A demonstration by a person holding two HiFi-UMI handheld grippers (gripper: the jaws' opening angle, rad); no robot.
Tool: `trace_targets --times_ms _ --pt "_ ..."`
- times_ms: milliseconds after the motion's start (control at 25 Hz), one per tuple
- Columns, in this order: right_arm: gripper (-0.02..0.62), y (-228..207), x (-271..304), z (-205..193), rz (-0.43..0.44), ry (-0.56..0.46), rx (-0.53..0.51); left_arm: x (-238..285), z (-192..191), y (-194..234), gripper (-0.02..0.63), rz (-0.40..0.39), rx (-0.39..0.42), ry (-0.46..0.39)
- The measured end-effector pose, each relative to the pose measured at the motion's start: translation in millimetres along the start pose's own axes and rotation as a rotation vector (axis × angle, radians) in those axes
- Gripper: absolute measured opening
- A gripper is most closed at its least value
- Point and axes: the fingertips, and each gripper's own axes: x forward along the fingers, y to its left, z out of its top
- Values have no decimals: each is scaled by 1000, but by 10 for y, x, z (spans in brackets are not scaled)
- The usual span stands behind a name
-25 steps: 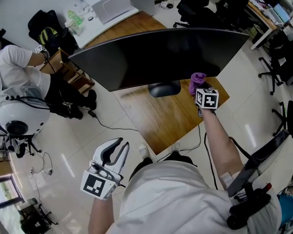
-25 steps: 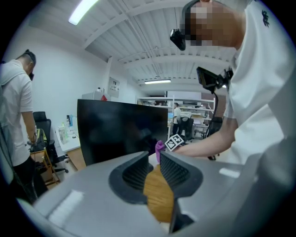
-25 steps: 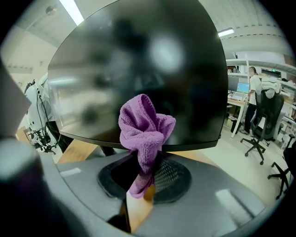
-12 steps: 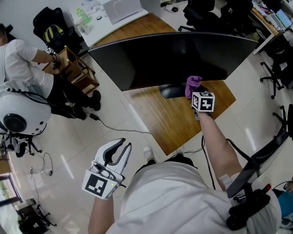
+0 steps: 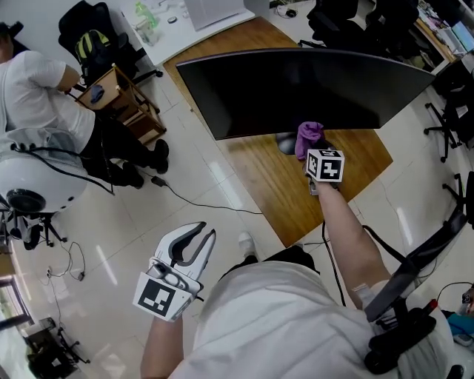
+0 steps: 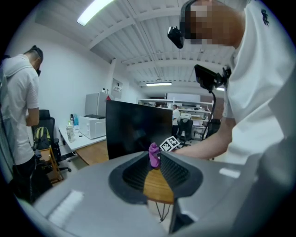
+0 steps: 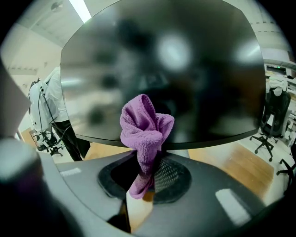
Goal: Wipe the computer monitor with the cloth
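The wide, curved dark monitor [image 5: 296, 89] stands on a wooden table [image 5: 281, 189]. My right gripper [image 5: 312, 150] is shut on a bunched purple cloth [image 5: 308, 138] and holds it up at the screen's lower edge, just right of the monitor stand [image 5: 284, 143]. In the right gripper view the cloth [image 7: 145, 127] sticks up from between the jaws, close before the dark screen [image 7: 185, 65]; I cannot tell whether it touches. My left gripper [image 5: 201, 233] hangs low over the floor, away from the table, its jaws a little apart and holding nothing.
A person in a white shirt [image 5: 37, 89] stands at the left by a small wooden stand [image 5: 122, 92] and a black backpack [image 5: 92, 37]. A cable [image 5: 200, 200] runs across the tiled floor. Office chairs [image 5: 452, 111] crowd the right side. A white desk [image 5: 189, 18] lies behind.
My right gripper has carried the cloth leftward along the screen's lower edge, nearer the stand. The left gripper has stayed where it was.
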Motion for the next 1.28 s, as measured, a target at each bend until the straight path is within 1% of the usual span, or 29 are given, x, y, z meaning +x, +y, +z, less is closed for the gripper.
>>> trace_targets --times_ms 120,240,640,880,1040,1280 --pt "67 226 38 3 14 3 -3 -119 -43 75 97 -4 3 11" --pt "67 448 89 12 29 3 -6 -220 -35 158 97 10 -5 2" --pt "67 1156 236 -9 95 10 -46 -605 -251 333 97 38 -16 19" --pt "67 1473 330 12 125 14 -68 -788 -329 425 97 70 -34 16" --pt "67 1737 382 21 160 17 -89 -897 -341 478 97 107 -51 15" --pt "67 2099 461 18 207 28 -117 -1097 -406 542 97 138 -57 7"
